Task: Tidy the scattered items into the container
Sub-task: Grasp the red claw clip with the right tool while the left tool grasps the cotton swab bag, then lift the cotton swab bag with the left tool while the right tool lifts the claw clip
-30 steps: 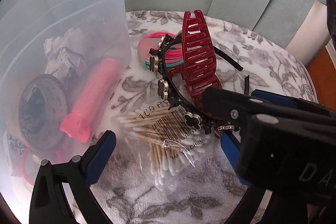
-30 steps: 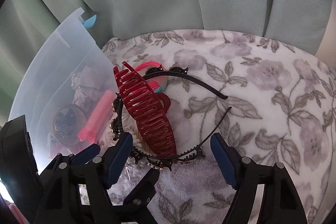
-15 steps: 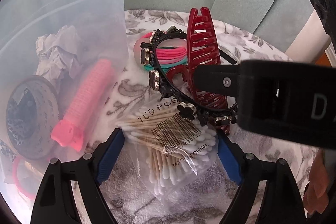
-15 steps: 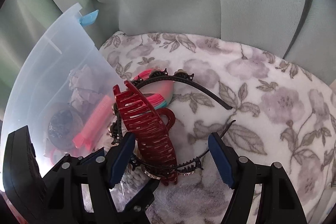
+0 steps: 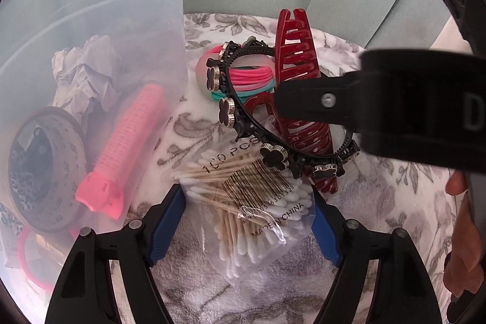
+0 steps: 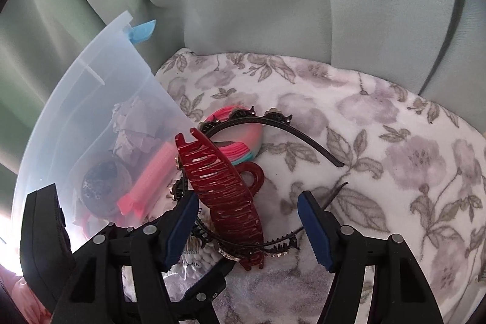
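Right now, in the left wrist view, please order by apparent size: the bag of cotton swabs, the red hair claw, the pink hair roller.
1. Bag of cotton swabs, though nearest the camera.
2. Red hair claw and pink hair roller: similar length, too close to rank.

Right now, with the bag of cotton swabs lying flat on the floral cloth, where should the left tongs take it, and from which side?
Probably across the middle of the bag of cotton swabs, coming down from above. The bag lies flat and is narrow enough to sit between the pads of the left tongs, which already straddle it and have just been closing. Its upper corner is under the black headband, so stay on the near half.
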